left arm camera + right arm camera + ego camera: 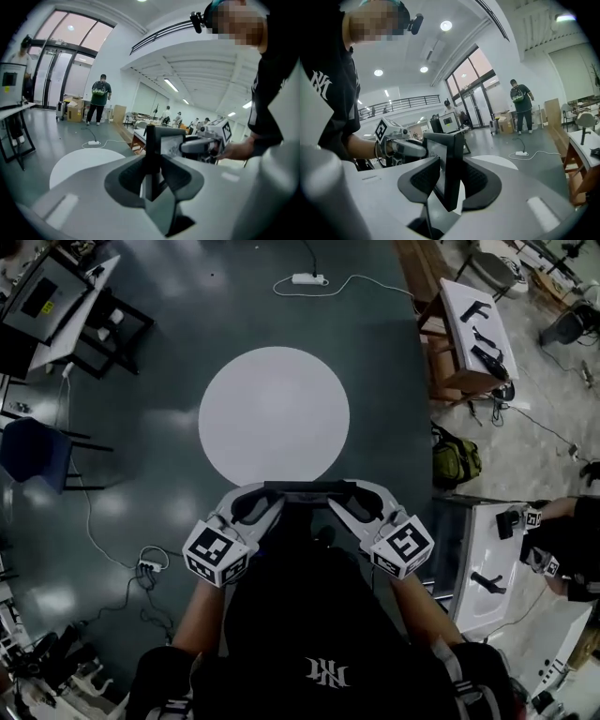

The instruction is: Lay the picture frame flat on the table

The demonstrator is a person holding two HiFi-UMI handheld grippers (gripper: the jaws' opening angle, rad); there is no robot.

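Note:
A black picture frame (309, 487) is held upright in the air, edge-on from above, just over the near rim of the round white table (274, 413). My left gripper (265, 500) is shut on its left end and my right gripper (345, 502) on its right end. The left gripper view has the frame's dark edge (151, 150) standing between the left gripper's (152, 176) pads, the picture side facing right. In the right gripper view the frame (452, 159) stands clamped in the right gripper (449, 180). The other gripper shows beyond the frame in each view.
A power strip (309, 279) with its cable lies on the floor beyond the table. A wooden bench with tools (478, 320) and a green bag (457, 457) are at the right, a white table (487, 559) at the near right, and a blue chair (33, 451) at the left. A person (99, 98) stands far off.

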